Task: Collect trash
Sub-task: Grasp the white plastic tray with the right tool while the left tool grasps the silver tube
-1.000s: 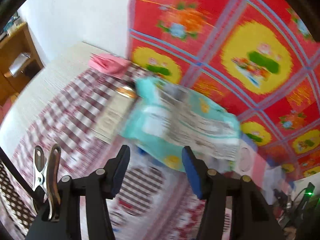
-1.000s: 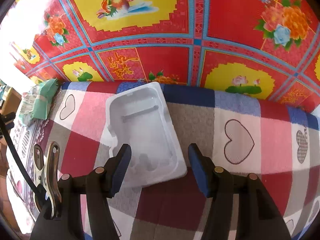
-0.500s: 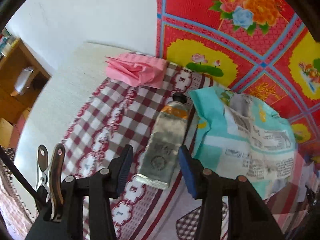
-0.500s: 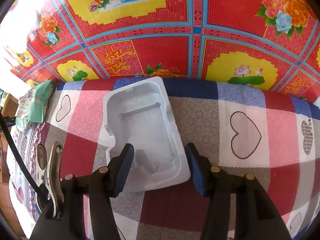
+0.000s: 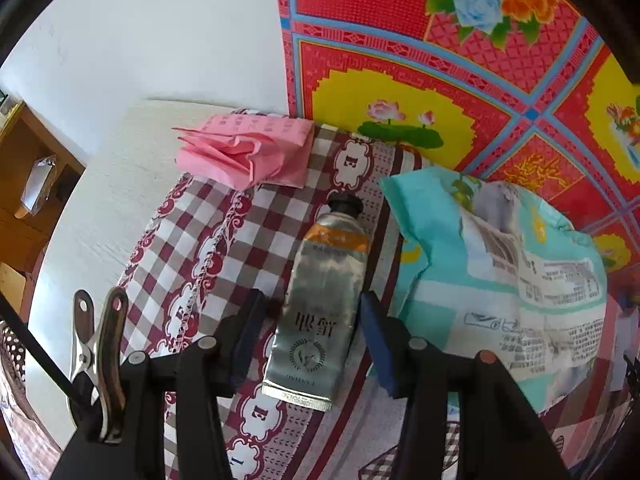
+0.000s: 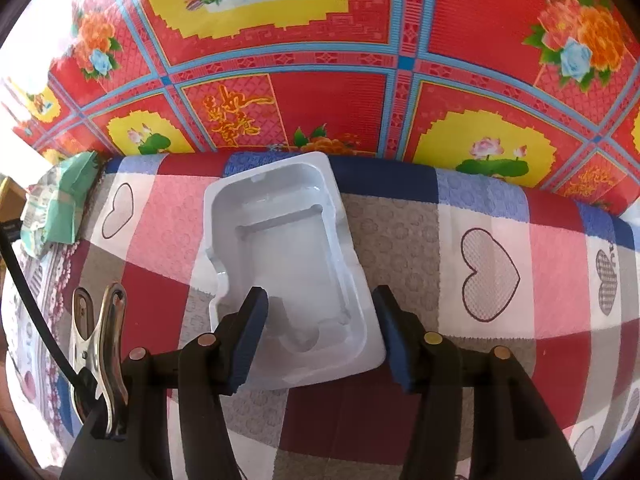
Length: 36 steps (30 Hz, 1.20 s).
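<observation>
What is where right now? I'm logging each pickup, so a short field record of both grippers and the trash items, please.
left gripper: open, fingers either side of the silver tube, not pressing
right gripper: open, straddling the white plastic tray
other trash: pink paper; teal wrapper
surface: patterned cloths

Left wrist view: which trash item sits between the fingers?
The silver tube with the black cap, framed by both fingers; pink paper lies beyond, teal wrapper beside.

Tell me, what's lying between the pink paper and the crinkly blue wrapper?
A silver tube with a black cap, lying on the checked cloth, in the left wrist view.
</observation>
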Available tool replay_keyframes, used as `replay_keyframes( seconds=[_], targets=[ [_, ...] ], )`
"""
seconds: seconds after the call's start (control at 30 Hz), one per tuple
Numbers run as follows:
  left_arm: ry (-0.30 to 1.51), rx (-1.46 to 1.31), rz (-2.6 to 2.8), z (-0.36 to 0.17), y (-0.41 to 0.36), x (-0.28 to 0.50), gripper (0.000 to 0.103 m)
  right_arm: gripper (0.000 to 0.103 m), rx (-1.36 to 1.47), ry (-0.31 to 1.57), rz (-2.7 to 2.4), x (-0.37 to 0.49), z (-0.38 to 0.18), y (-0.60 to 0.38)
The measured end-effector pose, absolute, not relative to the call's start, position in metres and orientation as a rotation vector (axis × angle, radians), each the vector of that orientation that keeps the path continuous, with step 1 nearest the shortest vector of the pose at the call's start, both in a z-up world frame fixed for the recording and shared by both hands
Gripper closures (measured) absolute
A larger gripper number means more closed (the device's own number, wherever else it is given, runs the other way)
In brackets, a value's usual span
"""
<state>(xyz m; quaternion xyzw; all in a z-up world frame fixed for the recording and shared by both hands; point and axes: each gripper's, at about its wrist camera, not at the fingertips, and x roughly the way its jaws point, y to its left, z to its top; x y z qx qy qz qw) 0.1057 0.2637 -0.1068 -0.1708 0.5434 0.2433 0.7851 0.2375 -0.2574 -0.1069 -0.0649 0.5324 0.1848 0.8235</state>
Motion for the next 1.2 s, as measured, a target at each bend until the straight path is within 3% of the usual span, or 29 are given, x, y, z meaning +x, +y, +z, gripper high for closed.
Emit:
replay_keyframes(
  seconds=[0.07, 0.17, 0.23, 0.33, 0.63, 0.67, 0.7, 1.03, 1.13, 1.2],
  targets=[
    [1.157, -0.361, 0.516, -0.107, 0.264, 0.105, 0.061, 0.046, -0.136, 1.133, 0.39, 0.238, -0.107, -0.254],
    [1.153, -0.352, 0.521, -0.106, 0.262, 0.109, 0.062, 0.05, -0.131, 1.126, 0.384, 0.24, -0.107, -0.255],
    [1.15, -0.36, 0.521, -0.106, 0.257, 0.108, 0.062, 0.072, -0.145, 1.118, 0.363, 0.24, -0.106, -0.257],
    [1.142, -0.379, 0.514, -0.105, 0.246, 0.103, 0.063, 0.089, -0.091, 1.127, 0.344, 0.243, -0.106, -0.267],
    [1.095, -0.446, 0.52, -0.087, 0.226, 0.055, 0.065, 0.091, 0.045, 1.107, 0.291, 0.22, -0.1, -0.294],
    [1.091, -0.452, 0.518, -0.086, 0.224, 0.052, 0.076, 0.091, 0.053, 1.106, 0.289, 0.217, -0.099, -0.296],
    [1.09, -0.46, 0.51, -0.084, 0.22, 0.047, 0.098, 0.091, 0.064, 1.106, 0.285, 0.212, -0.098, -0.298],
    [1.097, -0.471, 0.503, -0.075, 0.194, 0.015, 0.094, 0.091, 0.16, 1.109, 0.304, 0.169, -0.093, -0.315],
    [1.105, -0.454, 0.51, -0.066, 0.204, 0.02, 0.078, 0.091, 0.168, 1.121, 0.311, 0.16, -0.095, -0.313],
    [1.123, -0.434, 0.494, -0.067, 0.213, 0.031, 0.057, 0.091, 0.172, 1.122, 0.322, 0.155, -0.095, -0.31]
  ],
)
